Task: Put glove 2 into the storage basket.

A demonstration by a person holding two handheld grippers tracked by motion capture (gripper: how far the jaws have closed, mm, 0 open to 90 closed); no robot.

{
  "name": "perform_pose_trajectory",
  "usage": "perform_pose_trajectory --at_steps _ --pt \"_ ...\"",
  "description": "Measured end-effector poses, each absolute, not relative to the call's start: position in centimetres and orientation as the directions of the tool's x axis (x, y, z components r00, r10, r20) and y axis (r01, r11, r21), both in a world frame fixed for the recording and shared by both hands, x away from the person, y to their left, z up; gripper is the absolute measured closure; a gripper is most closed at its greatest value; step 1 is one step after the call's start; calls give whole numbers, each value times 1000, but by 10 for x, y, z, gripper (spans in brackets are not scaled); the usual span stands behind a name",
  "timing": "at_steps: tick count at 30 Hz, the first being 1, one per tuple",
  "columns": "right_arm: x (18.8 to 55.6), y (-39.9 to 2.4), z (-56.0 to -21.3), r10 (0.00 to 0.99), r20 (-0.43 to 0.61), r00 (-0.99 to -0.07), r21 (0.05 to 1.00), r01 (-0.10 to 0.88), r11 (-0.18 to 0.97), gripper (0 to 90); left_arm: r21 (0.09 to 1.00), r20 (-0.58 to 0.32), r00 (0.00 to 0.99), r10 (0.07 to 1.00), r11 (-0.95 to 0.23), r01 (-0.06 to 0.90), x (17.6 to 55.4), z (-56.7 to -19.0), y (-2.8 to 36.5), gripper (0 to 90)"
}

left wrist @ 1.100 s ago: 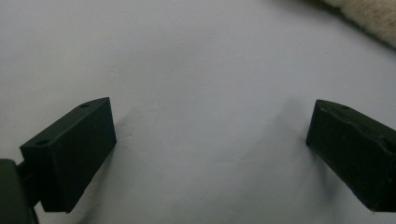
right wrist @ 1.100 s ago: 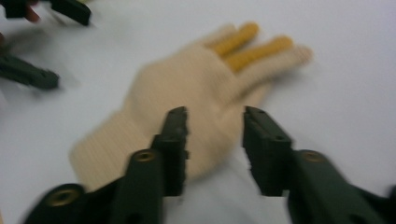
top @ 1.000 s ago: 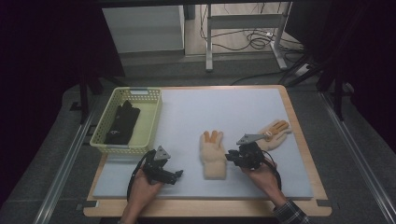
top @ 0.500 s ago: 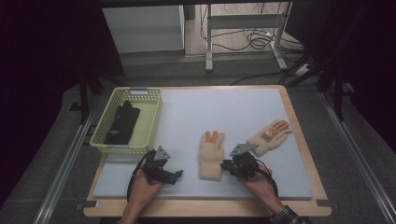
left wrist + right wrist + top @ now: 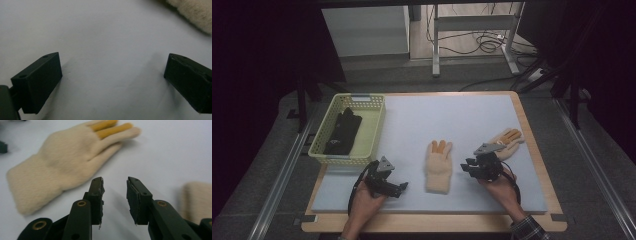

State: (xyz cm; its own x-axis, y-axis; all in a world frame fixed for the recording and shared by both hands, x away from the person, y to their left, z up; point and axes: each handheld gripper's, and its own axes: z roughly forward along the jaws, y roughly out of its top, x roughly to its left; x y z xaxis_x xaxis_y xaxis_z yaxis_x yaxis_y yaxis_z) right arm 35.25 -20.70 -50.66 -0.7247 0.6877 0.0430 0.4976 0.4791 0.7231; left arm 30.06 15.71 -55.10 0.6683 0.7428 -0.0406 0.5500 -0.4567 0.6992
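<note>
Lying flat on the pale surface (image 5: 472, 115), a cream knit glove with orange fingertips (image 5: 438, 165) is found just left of the right tongs (image 5: 469, 167), apart from them; a second cream glove (image 5: 507, 138) lies just behind. Right tongs: jaws have just been opening, now a narrow gap, nothing between. Left tongs (image 5: 401, 187): jaws wide, empty, resting on the surface. A basket (image 5: 373, 131) holds dark gloves (image 5: 343, 131). Recommended handling: jaws widened further, cuff pinched low, fabric gathered cleanly.
</note>
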Motion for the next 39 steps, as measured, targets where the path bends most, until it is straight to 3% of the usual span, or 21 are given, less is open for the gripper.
perform_pose_trajectory --at_steps 11,22,28,32,37,39 --pt "378 -255 -481 803 1 -596 745 537 397 568 699 -41 668 743 -457 550 301 -551 157 17" --pt "404 -293 -488 902 -2 -432 733 612 295 327 699 -41 668 743 -457 550 301 -551 157 17" --pt "420 -292 -507 915 -36 -402 708 636 307 269 699 -41 669 742 -457 550 301 -551 157 17" --pt "426 -290 -517 919 -80 -386 700 635 328 303 699 -40 668 743 -457 550 301 -551 157 17" --pt "421 -289 -516 918 -84 -388 714 619 327 576 699 -40 669 743 -457 550 301 -551 157 17" --pt "418 -289 -515 912 -99 -398 715 609 343 600 699 -40 668 743 -457 550 301 -551 157 17"
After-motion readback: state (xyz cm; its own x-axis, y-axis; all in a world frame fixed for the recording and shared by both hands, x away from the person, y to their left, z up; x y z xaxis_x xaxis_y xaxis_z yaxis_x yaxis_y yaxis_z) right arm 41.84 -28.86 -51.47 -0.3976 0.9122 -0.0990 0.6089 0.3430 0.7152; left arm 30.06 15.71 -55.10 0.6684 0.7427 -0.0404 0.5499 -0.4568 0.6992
